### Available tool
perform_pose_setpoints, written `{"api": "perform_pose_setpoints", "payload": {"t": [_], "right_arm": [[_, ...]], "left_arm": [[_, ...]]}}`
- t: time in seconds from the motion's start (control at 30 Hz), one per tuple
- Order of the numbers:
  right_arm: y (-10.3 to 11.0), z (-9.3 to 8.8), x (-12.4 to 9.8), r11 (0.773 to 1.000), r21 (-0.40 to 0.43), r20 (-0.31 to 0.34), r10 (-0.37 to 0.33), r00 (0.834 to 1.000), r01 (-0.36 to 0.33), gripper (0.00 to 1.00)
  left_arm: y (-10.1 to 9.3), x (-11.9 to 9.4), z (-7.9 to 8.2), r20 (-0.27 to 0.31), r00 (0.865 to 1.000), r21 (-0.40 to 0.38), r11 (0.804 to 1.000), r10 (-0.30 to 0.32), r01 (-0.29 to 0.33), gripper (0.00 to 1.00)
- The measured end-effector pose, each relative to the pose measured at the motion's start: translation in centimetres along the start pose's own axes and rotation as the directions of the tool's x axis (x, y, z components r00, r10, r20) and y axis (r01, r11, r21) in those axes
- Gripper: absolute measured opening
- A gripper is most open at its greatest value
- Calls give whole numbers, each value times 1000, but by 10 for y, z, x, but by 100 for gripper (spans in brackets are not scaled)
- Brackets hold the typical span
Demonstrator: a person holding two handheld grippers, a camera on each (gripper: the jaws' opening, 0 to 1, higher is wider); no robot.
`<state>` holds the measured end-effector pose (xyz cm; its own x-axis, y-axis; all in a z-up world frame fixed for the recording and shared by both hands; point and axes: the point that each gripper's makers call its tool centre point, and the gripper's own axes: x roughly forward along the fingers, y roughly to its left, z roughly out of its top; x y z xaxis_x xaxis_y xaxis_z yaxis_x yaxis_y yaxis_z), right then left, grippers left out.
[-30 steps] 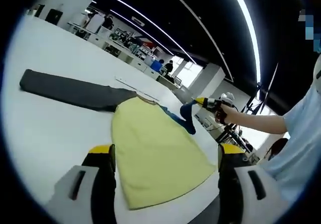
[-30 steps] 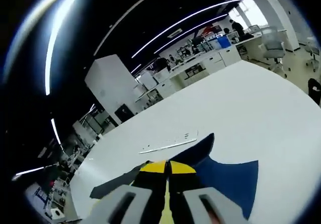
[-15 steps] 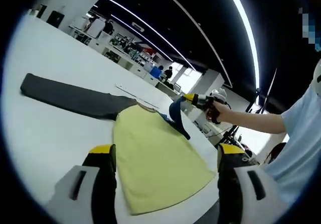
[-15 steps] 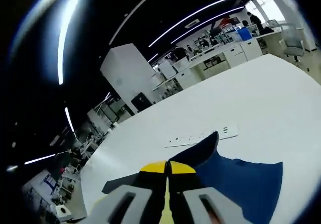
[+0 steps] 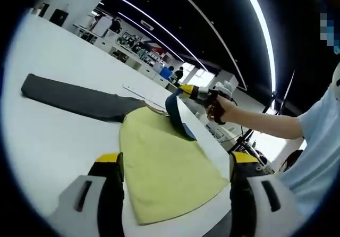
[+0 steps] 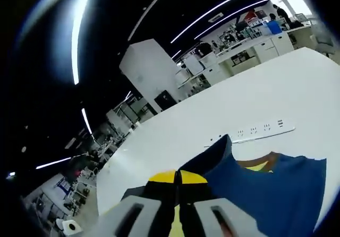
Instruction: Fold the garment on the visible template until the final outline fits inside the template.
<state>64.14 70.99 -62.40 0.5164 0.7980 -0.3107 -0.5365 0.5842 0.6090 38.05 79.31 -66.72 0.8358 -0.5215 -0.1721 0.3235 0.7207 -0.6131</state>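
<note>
Right gripper [image 6: 177, 177]: jaws pinched on blue sleeve [image 6: 265, 194], lifting it over yellow body [image 5: 164, 168].
Left gripper [image 5: 172, 165]: wide, empty.
Left to fold: grey sleeve [image 5: 74, 96], flat on table [image 5: 48, 141].

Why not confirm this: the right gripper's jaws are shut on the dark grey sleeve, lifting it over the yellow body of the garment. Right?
Not quite. The right gripper is shut on the blue sleeve, not the dark grey sleeve, which lies flat on the white table. The left gripper view shows the blue one lifted over the yellow body.
</note>
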Motion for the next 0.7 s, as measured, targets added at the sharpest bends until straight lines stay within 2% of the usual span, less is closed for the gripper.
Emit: {"api": "perform_pose_setpoints", "payload": {"t": [0.2,0.43,0.7], "right_arm": [[4,-34,21,1000,-1,-66,2,998,-2,0],[-4,-74,34,999,-37,-158,-23,987,17,0],[-10,-96,51,999,-49,-219,-28,975,18,0]], "left_arm": [[1,1,-4,-14,1000,-3,1000,5,-5,79],[4,1,-6,-21,1000,-8,1000,13,-13,78],[8,0,-7,-23,999,-15,1000,25,-25,78]]}}
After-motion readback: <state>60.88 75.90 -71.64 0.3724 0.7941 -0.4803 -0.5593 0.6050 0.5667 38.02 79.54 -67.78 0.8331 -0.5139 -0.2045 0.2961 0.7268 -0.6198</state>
